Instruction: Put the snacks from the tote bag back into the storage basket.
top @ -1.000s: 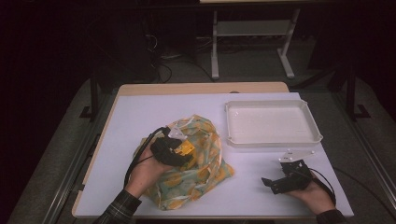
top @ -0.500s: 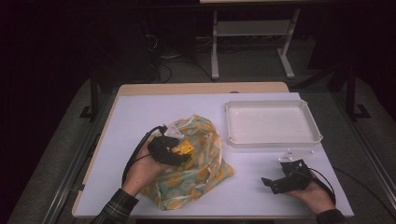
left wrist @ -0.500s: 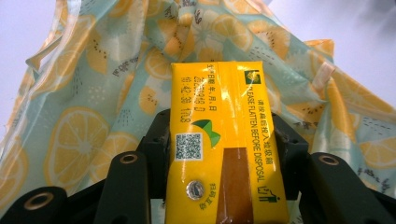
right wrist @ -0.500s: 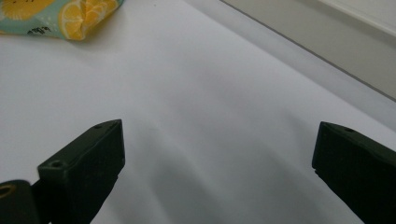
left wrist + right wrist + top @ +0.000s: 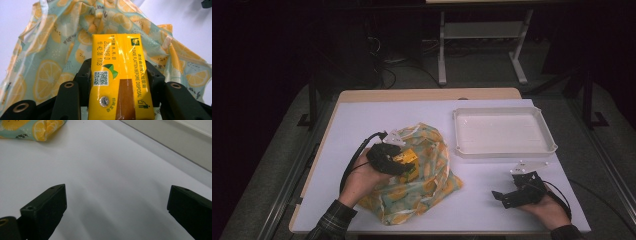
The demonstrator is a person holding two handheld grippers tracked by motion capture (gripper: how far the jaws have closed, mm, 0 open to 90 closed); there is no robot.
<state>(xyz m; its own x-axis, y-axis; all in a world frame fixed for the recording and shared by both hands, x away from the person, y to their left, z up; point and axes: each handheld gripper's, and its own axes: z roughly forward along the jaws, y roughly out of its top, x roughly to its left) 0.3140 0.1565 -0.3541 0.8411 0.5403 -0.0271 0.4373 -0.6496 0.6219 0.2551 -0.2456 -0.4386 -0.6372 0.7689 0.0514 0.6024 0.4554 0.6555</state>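
Yellow carton [image 5: 120, 80] | clamped by left gripper [image 5: 120, 100] over lemon-print bag [image 5: 422, 185] | right gripper [image 5: 117, 202] spread, apparently empty

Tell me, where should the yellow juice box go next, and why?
Probably lift it clear of the lemon-print bag and carry it toward the white tray. The left hand-held gripper already clamps the yellow juice box above the bag, and the tray looks bare.

Room was dark, light only on the white-topped table [image 5: 362, 120]. Grey floor [image 5: 482, 70] behind, a white metal stand [image 5: 482, 35] and loose cables [image 5: 387, 65] on it.
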